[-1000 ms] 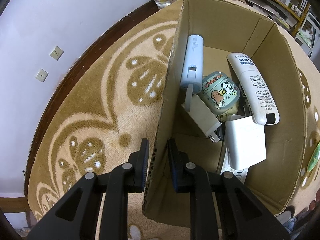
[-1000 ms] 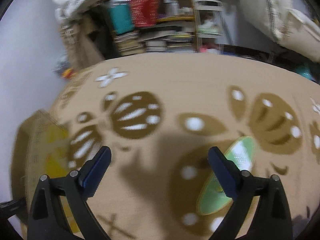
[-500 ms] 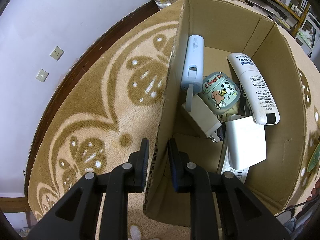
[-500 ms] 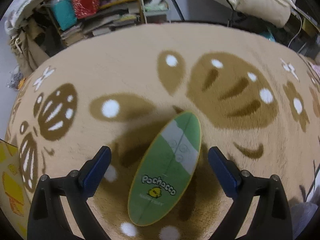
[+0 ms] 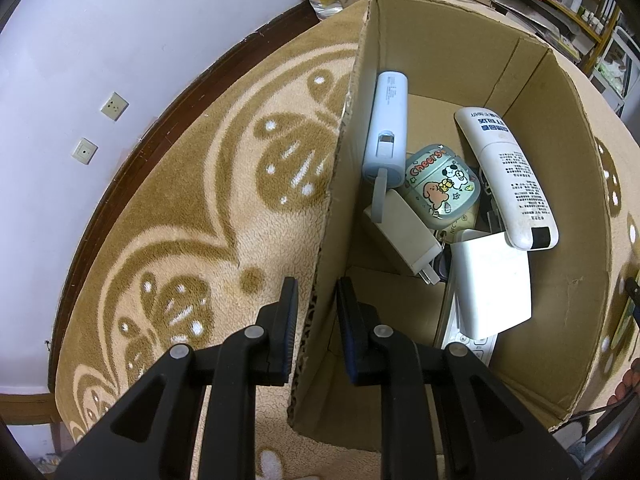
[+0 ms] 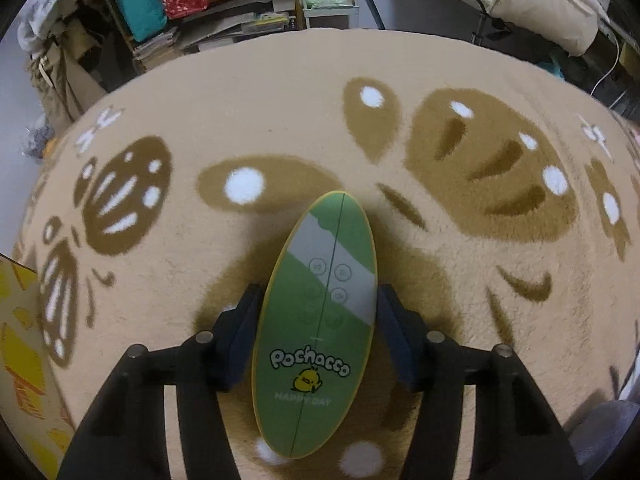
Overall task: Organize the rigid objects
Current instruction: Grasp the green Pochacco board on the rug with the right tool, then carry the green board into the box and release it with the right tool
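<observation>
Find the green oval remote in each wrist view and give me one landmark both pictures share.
Left wrist view: the green oval remote does not show clearly; only dark shapes sit at the far right edge.
Right wrist view: green oval remote lies bottom centre on the rug, between the right gripper fingers, which have just been closing.
Shared landmark: the tan patterned rug.

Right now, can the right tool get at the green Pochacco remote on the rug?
Probably yes: the right tool, jaws just closing, already straddles the green Pochacco remote, pads against both edges, with nothing on the rug blocking it.
</observation>
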Demonstrator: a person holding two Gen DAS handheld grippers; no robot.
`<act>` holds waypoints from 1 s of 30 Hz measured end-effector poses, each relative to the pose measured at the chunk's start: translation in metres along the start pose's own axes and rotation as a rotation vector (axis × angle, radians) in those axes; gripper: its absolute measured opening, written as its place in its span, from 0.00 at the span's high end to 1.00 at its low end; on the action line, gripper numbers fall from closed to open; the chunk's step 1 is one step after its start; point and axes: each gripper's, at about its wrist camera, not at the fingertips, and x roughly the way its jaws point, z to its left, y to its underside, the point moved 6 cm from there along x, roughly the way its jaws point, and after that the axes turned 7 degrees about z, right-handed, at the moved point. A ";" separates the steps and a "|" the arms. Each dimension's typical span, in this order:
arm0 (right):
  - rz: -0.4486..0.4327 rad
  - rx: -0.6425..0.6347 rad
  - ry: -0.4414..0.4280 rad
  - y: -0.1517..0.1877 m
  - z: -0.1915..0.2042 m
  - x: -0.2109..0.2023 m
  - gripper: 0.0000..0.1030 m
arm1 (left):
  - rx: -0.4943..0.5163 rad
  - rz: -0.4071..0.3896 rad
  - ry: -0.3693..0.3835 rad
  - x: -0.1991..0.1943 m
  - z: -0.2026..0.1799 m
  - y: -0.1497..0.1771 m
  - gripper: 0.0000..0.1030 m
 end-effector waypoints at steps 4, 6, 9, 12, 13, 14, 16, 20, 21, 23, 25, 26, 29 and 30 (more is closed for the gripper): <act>-0.014 -0.027 -0.085 -0.001 0.017 -0.011 0.40 | 0.000 0.001 -0.001 0.000 0.000 0.000 0.81; -0.030 -0.058 -0.117 0.000 0.029 -0.021 0.40 | 0.002 0.000 -0.002 0.000 0.000 0.000 0.81; -0.058 -0.108 -0.153 -0.001 0.051 -0.035 0.40 | 0.002 0.000 -0.002 0.001 0.000 0.000 0.81; -0.086 -0.165 -0.179 0.002 0.075 -0.050 0.41 | 0.002 0.000 -0.002 0.000 0.000 0.000 0.81; -0.095 -0.180 -0.185 0.003 0.081 -0.055 0.41 | 0.002 0.000 -0.002 0.001 0.000 0.000 0.81; -0.104 -0.200 -0.192 0.004 0.088 -0.061 0.41 | 0.001 0.001 -0.001 0.001 0.000 0.000 0.81; -0.121 -0.242 -0.223 0.006 0.106 -0.074 0.41 | 0.000 0.000 0.000 0.001 0.000 0.000 0.81; -0.157 -0.326 -0.268 0.009 0.142 -0.098 0.41 | -0.003 0.001 0.005 0.002 0.000 0.000 0.81; -0.170 -0.353 -0.281 0.012 0.154 -0.105 0.41 | -0.003 0.001 0.005 0.002 0.000 0.000 0.81; -0.182 -0.388 -0.310 0.017 0.170 -0.114 0.41 | -0.002 0.001 0.004 0.002 0.000 0.000 0.81; -0.189 -0.422 -0.356 0.023 0.188 -0.125 0.40 | -0.004 0.001 0.006 0.002 0.000 0.000 0.81; -0.186 -0.439 -0.383 0.027 0.199 -0.129 0.41 | -0.004 0.002 0.007 0.002 0.000 0.000 0.81; -0.188 -0.477 -0.427 0.036 0.217 -0.137 0.41 | -0.003 0.001 0.007 0.002 -0.001 0.000 0.81; -0.193 -0.496 -0.444 0.039 0.227 -0.141 0.41 | -0.003 0.001 0.006 0.002 -0.001 0.000 0.81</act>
